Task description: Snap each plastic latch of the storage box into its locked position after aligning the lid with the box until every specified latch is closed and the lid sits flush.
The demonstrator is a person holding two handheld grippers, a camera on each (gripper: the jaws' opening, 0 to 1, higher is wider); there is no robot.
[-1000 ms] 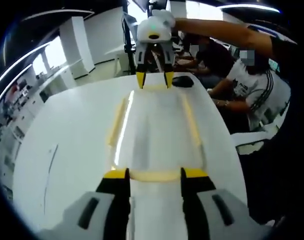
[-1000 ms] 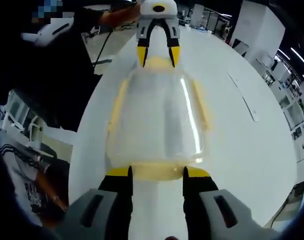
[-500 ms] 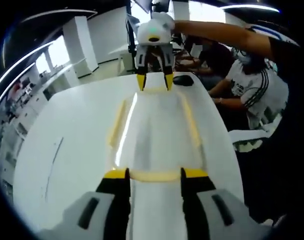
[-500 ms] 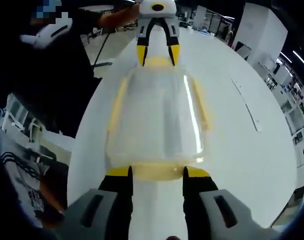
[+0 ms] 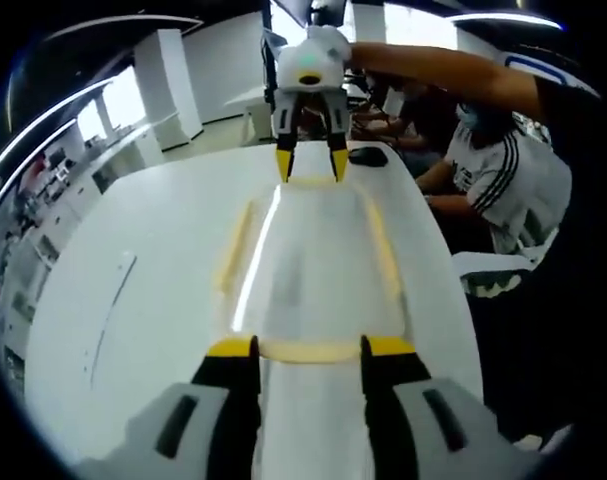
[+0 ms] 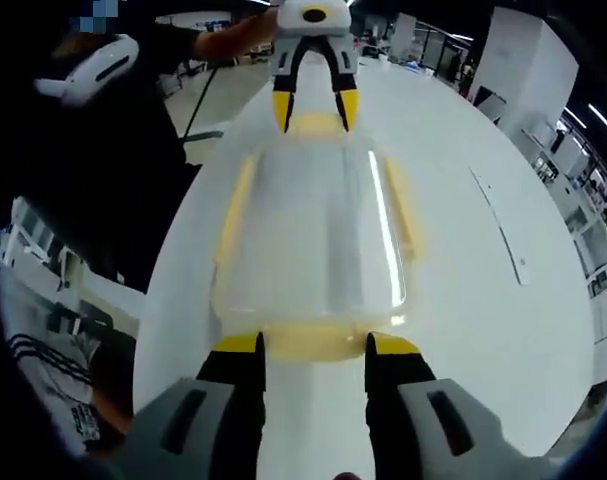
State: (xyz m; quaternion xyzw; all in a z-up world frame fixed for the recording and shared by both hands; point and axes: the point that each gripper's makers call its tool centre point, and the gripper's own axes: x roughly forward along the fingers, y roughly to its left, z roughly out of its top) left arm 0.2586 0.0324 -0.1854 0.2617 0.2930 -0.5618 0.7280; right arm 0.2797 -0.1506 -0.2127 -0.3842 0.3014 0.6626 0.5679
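Left gripper (image 5: 308,347) low and level, yellow-tipped jaws spread apart and parallel. Right gripper (image 6: 310,345) posed alike, jaws parted to the same width. Facing one another head-on, each seen far off in the other's view (left at (image 6: 315,110), right at (image 5: 310,162)), jaws pointing down and open. Bare forearm (image 5: 433,62) stretched out behind the right one.

Each handheld gripper has two black jaws with yellow tips on a grey body. The left gripper (image 5: 308,349) and right gripper (image 6: 310,345) show this up close. Seen from the front, the casing is white and rounded. The person wears a dark, apparently short sleeve (image 5: 568,95).
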